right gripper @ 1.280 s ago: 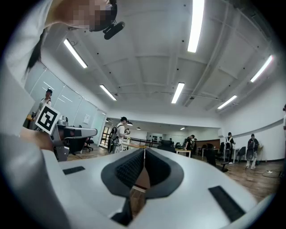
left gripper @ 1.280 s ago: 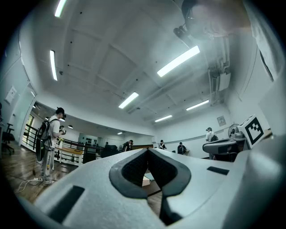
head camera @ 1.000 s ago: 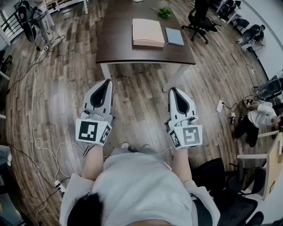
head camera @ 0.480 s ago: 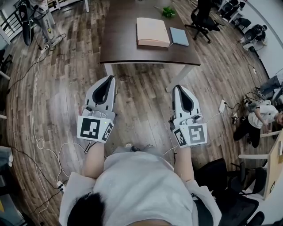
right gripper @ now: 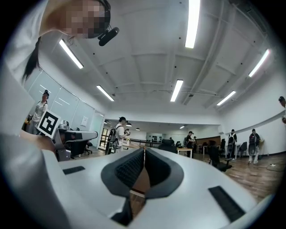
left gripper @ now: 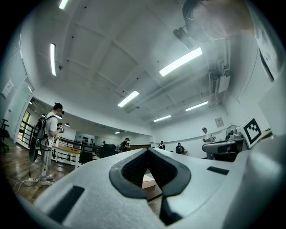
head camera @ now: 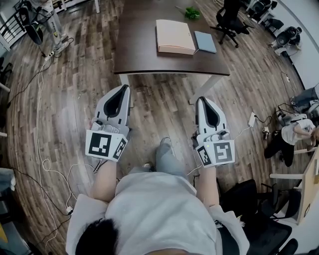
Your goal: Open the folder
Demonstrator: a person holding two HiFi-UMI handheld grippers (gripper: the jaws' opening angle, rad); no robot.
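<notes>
A beige folder (head camera: 174, 36) lies closed on the dark brown table (head camera: 139, 50) at the top of the head view, with a blue-grey notebook (head camera: 205, 42) right beside it. My left gripper (head camera: 124, 88) and right gripper (head camera: 203, 99) hover side by side over the wooden floor, short of the table's near edge, both pointing toward it. Both are shut with nothing between the jaws. In the left gripper view the shut left gripper (left gripper: 147, 150) frames a pale sliver of the folder (left gripper: 149, 180). The right gripper (right gripper: 144, 149) looks across the room, jaws together.
A green object (head camera: 192, 13) lies at the table's far end. A black office chair (head camera: 227, 20) stands beyond the table's right side. Cables (head camera: 45, 149) trail over the floor at left. A person (head camera: 294, 134) sits on the floor at right. Another chair (head camera: 259, 209) stands behind me.
Both grippers and the head view have moved closer to the table. A leg has swung forward between my arms. The jaws stayed shut.
</notes>
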